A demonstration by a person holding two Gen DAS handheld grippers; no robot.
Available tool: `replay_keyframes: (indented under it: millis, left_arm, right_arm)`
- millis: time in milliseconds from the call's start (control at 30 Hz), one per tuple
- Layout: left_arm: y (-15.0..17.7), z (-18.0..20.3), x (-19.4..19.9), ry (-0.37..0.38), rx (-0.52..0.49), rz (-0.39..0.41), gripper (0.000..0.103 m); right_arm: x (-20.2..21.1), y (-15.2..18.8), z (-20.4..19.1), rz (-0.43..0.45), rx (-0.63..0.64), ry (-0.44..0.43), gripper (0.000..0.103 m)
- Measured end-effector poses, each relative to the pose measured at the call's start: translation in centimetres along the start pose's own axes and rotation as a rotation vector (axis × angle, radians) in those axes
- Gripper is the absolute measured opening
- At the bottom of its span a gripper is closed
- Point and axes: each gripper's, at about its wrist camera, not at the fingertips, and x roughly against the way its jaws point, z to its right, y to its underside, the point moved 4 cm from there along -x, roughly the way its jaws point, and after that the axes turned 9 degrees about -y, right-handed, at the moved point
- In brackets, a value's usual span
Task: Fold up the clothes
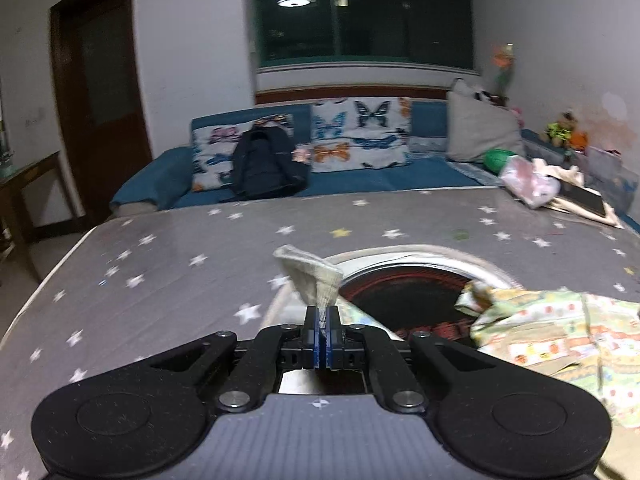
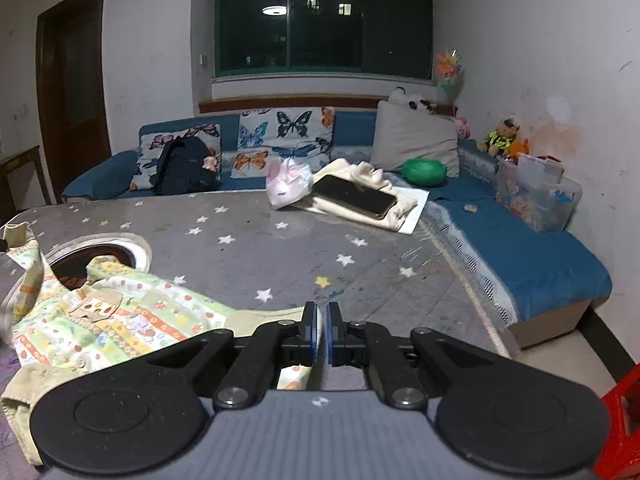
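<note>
A home living room: blue sofa (image 2: 520,240), butterfly cushions (image 2: 286,136), soft toys (image 2: 500,138), night window (image 2: 324,24)

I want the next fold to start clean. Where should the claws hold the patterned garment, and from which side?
Hold the garment by its plain beige edging, as now: left claw is shut on a beige corner, right claw on the hem band. Come from the near side, since the cloth lies flat on the table beyond.

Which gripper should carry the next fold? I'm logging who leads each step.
Probably left. The left gripper is shut on a lifted corner of the pale patterned child's garment. The right gripper pinches a low edge against the grey star-print table cover, suited to anchoring.
</note>
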Motion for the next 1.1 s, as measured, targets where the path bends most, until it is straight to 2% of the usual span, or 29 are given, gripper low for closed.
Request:
replay_keyframes:
  millis: [133, 333, 733, 933, 1100]
  left_arm:
    - [1.3, -2.5, 0.0, -0.044, 0.037, -0.022, 0.003]
    - [3.1, -5.9, 0.5, -0.093, 0.095, -0.049, 0.003]
    - [7.4, -10.9, 2.1, -0.183, 0.156, -0.126, 0.003]
    - [7.9, -11.5, 2.3, -0.201, 0.153, -0.141, 0.003]
    - [8.3, -11.9, 2.5, -0.217, 0.151, -0.153, 0.003]
  right_arm:
    - [-0.8, 1.0, -0.6, -0.038, -0.025, -0.023, 0.016]
    - [-2.5, 2.6, -1.5, -0.111, -0.032, -0.060, 0.036]
    - [-4.8, 2.8, -0.8, -0.139, -0.106, -0.095, 0.039]
    - [-8.1, 1.5, -1.7, -0.152, -0.128, -0.159, 0.039]
    - [-11.4, 0.9, -2.8, -0.192, -0.103, -0.172, 0.038]
